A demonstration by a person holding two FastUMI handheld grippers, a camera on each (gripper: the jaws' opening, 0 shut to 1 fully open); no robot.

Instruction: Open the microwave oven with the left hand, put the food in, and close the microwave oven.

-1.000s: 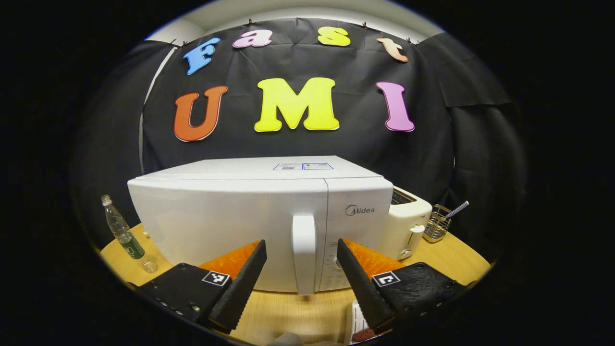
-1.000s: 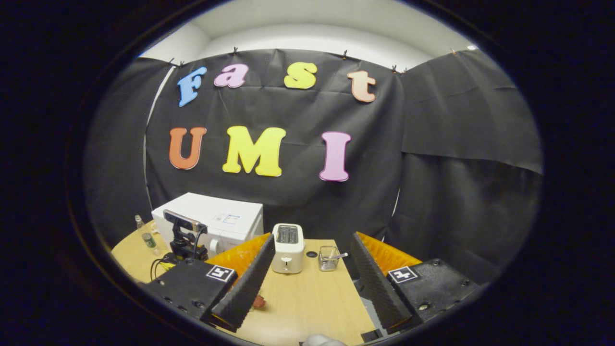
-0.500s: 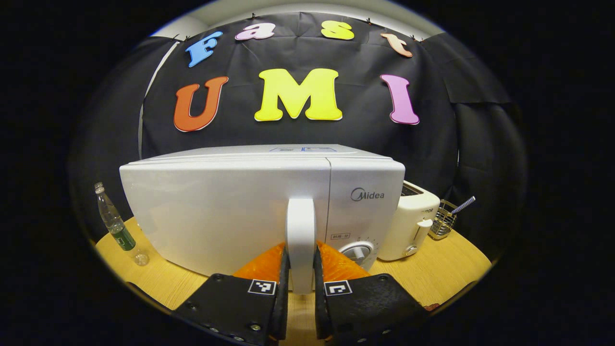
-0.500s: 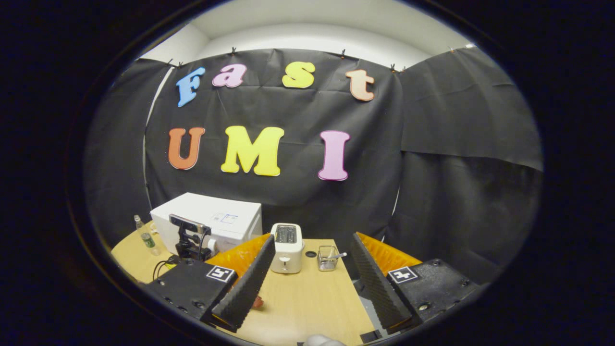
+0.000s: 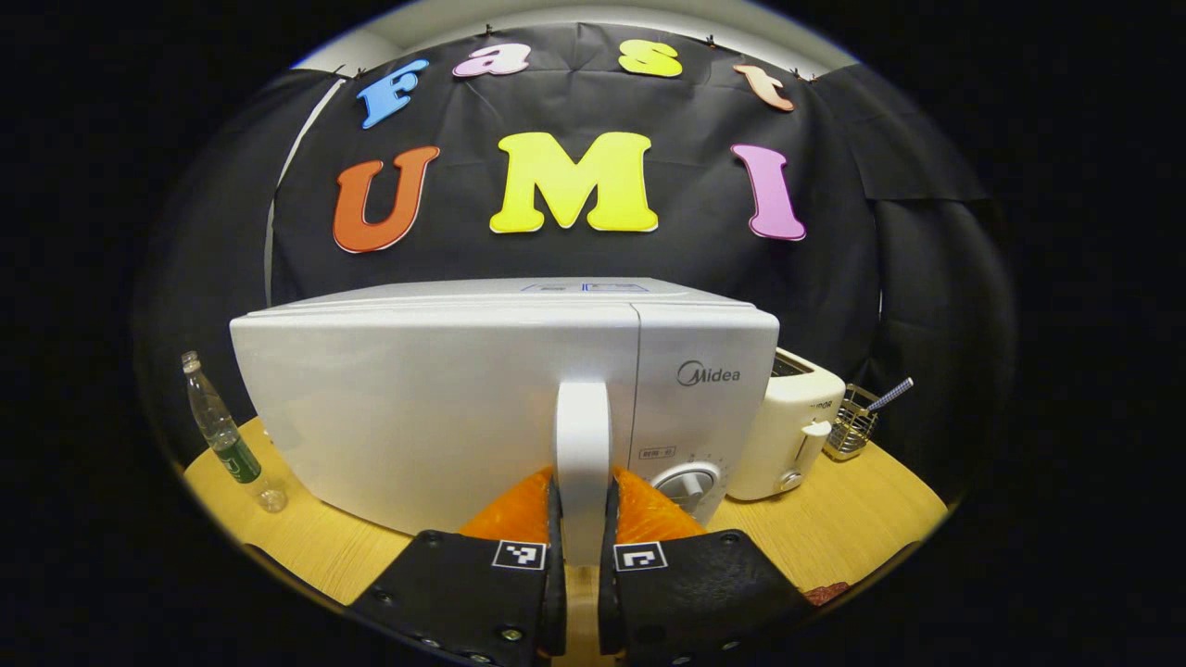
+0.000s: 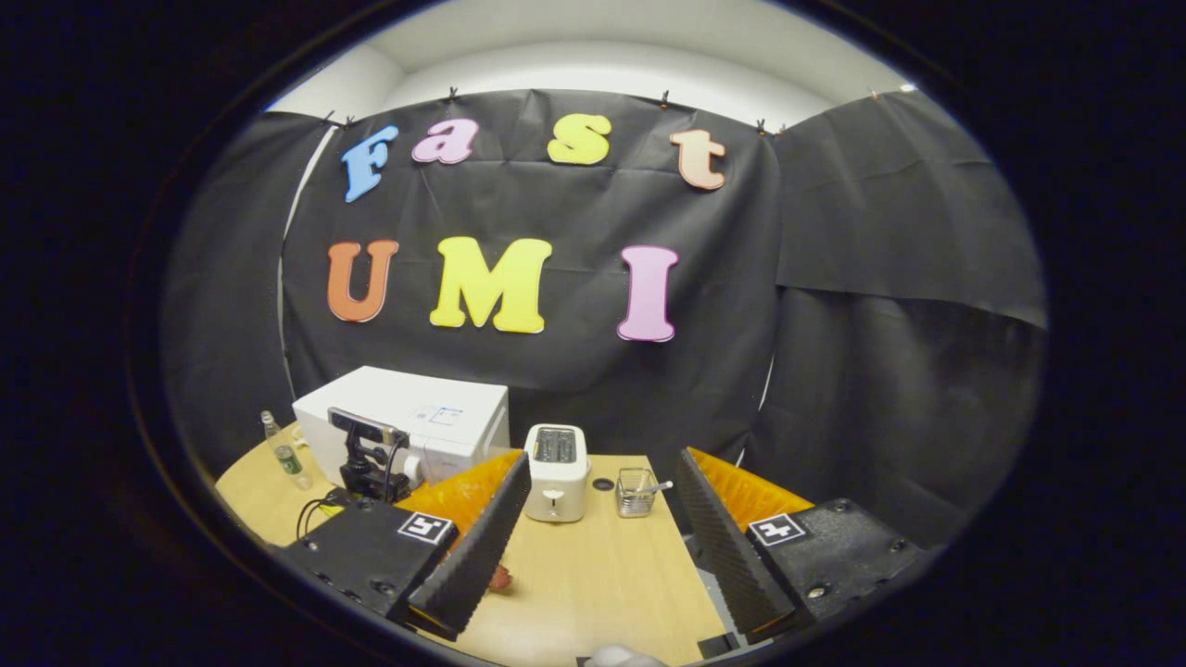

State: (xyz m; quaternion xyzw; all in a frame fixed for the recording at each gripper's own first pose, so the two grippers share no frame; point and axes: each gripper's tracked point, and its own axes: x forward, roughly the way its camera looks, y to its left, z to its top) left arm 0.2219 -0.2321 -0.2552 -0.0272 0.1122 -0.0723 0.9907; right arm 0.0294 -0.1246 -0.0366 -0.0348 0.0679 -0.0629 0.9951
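1. White boxy microwave oven (image 5: 445, 398) stands on the round light-wood table (image 5: 862, 509), near its left side, against the black cloth wall; in the right gripper view it sits far off at left (image 6: 435, 421).
2. Its door is shut and plain white with a smooth, faintly glossy face; a seam splits the door from the control panel on the right.
3. White upright bar handle (image 5: 582, 445) runs down the door's right edge, just beside the panel.
4. Panel carries a grey logo and a round white dial (image 5: 684, 484) low down.
5. Left gripper (image 5: 581, 556) is clamped narrow on the handle, both fingers pressing its lower part from either side.
6. Right gripper (image 6: 602, 547) hangs over the table with fingers spread wide, holding nothing.
7. Small reddish food piece (image 6: 500, 579) lies on the table just beside the right gripper's left finger; too small to identify.
8. Cream two-slot toaster (image 5: 788, 435) stands right of the microwave, near it.
9. Wire mesh basket (image 5: 851, 428) with a striped stick sits beyond the toaster.
10. Clear plastic bottle with green label (image 5: 222, 435) stands left of the microwave.
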